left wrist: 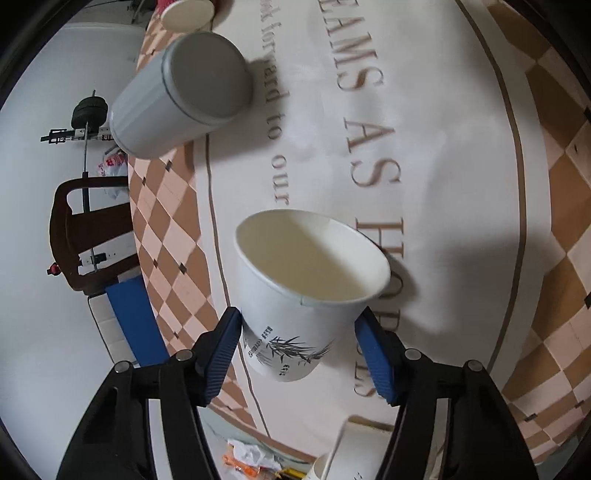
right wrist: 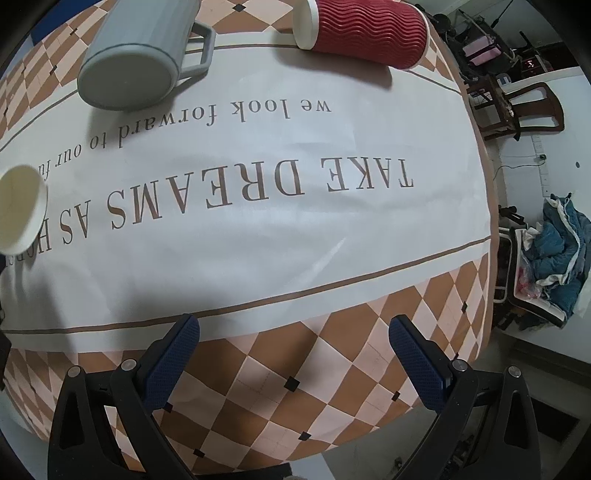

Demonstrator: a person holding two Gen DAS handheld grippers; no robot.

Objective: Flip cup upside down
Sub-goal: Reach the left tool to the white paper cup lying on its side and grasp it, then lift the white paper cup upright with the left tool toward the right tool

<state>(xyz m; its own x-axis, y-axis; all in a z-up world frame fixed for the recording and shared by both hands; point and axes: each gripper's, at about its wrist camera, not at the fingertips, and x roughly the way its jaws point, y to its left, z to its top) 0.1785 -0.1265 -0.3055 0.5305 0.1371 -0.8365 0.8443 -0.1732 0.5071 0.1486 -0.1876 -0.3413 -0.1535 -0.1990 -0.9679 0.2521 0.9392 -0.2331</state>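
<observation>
A white paper cup (left wrist: 295, 295) with a grey leaf print sits between the blue pads of my left gripper (left wrist: 299, 332), held above the table with its open mouth tilted toward the tablecloth. Both pads press its sides. The cup's rim also shows at the left edge of the right wrist view (right wrist: 18, 206). My right gripper (right wrist: 295, 354) is open and empty, hovering over the checkered border of the tablecloth (right wrist: 295, 369).
A grey mug (left wrist: 181, 92) stands upside down on the cloth; it also shows in the right wrist view (right wrist: 136, 55). A red ribbed cup (right wrist: 362, 29) stands beside it. Another paper cup (left wrist: 351, 454) is at the bottom. A wooden chair (left wrist: 88, 232) stands past the table edge.
</observation>
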